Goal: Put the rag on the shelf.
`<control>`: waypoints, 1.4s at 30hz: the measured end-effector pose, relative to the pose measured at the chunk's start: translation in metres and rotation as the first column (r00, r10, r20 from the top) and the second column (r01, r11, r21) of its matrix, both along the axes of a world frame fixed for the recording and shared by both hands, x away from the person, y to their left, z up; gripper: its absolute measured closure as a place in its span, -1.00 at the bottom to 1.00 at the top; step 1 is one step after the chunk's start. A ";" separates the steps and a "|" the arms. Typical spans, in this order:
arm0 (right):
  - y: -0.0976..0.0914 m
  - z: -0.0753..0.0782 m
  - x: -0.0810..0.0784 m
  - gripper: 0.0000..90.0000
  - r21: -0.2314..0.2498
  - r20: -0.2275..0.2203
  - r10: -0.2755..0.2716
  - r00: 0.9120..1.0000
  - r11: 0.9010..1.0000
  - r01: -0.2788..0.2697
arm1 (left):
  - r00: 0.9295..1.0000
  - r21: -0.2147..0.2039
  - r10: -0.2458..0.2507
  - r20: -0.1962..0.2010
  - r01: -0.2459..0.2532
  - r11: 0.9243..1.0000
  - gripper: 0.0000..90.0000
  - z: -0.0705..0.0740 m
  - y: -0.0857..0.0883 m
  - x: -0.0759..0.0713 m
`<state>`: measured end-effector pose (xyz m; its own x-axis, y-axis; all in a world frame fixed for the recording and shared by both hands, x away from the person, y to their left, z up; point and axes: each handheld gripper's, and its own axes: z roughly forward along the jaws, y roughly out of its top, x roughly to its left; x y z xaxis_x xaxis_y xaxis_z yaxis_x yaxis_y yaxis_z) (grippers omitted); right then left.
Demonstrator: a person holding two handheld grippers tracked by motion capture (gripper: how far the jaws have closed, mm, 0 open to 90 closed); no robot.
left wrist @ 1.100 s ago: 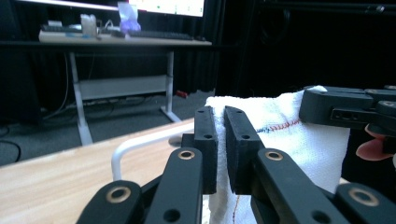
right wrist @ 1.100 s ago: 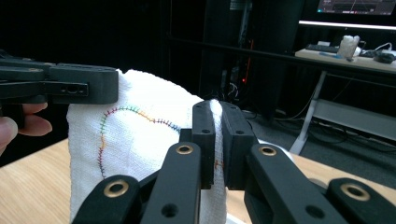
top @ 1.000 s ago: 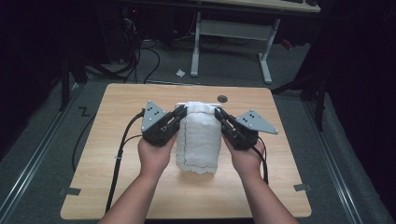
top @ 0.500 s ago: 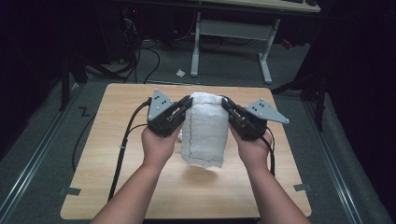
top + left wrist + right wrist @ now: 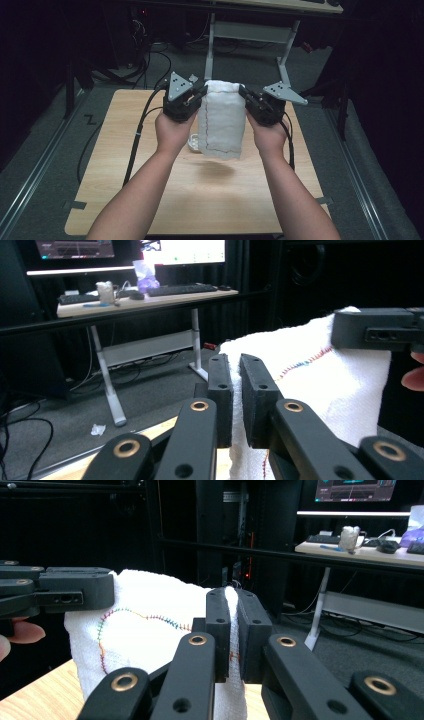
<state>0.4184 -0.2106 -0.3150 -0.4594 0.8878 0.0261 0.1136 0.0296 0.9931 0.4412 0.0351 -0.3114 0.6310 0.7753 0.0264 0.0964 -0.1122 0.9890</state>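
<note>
White terry towel with coloured stitching [image 5: 221,120] hangs clear above the light wooden bench [image 5: 125,200], top corners pinched by the left claw [image 5: 199,95] and right claw [image 5: 245,96], so it looks mid-fold; next it probably needs lowering flat.

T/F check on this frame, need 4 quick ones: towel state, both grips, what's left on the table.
1. The white towel hangs in the air off the wooden table. True.
2. The left gripper is open beside the towel. False: its jaws are shut on the towel's top corner.
3. The right gripper pinches the other top corner. True.
4. The towel lies flat on the table. False: it hangs, and its shadow falls on the wood below.
</note>
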 end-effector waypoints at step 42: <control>0.014 -0.020 0.122 0.91 -0.046 -0.194 -0.010 0.981 0.999 0.001 | 0.971 0.047 0.092 -0.222 -0.084 0.995 0.84 -0.037 0.003 0.118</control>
